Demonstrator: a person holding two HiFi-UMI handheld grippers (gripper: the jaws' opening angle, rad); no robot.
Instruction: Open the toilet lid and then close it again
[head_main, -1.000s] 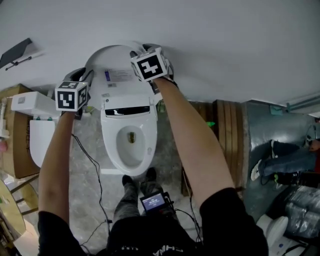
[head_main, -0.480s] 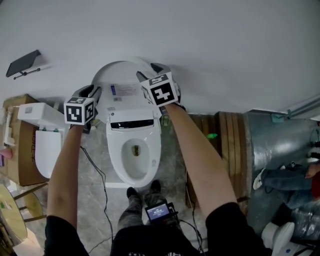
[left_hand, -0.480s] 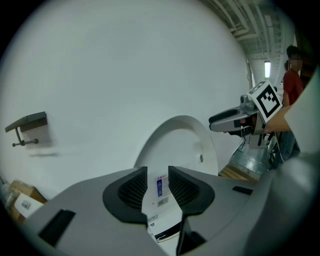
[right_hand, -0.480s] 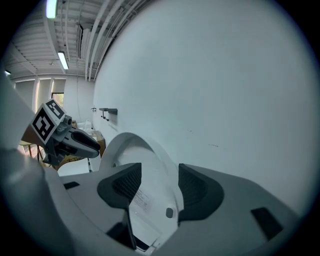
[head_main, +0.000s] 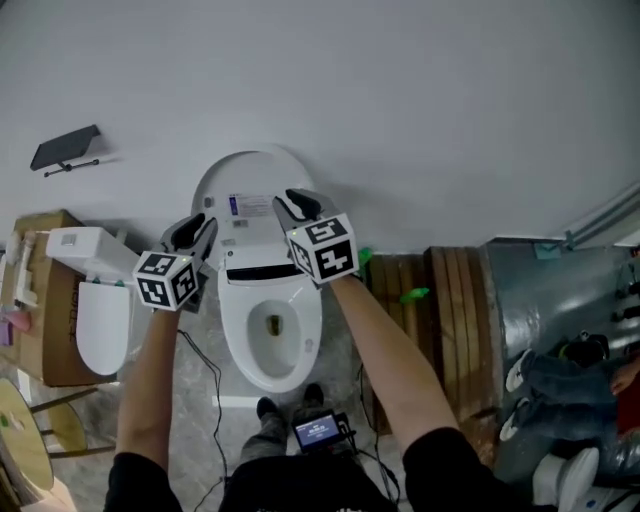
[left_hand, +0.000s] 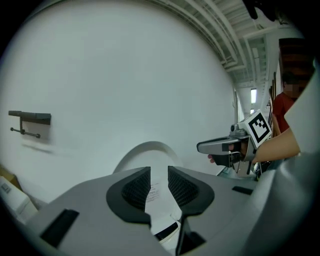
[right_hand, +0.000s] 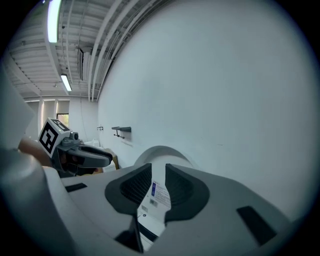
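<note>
The white toilet stands against the wall with its lid (head_main: 250, 185) raised upright and the seat and bowl (head_main: 270, 335) uncovered. My left gripper (head_main: 200, 228) hovers at the lid's left side, apart from it. Its jaws (left_hand: 159, 177) stand a little apart with nothing between them; the lid (left_hand: 147, 152) shows beyond the gap. My right gripper (head_main: 295, 203) hovers in front of the lid's right part, not touching it. Its jaws (right_hand: 158, 175) have just been closing and hold nothing; a gap remains, and through it shows the lid's label (right_hand: 160, 196).
A second white toilet (head_main: 100, 320) and a cardboard box (head_main: 40, 300) stand at the left. A wooden pallet (head_main: 450, 290) lies to the right. A dark wall bracket (head_main: 65, 150) is mounted up left. A cable (head_main: 212, 400) trails on the floor.
Both grippers have drawn back from the lid's edges toward me. The lid has stayed upright against the wall.
</note>
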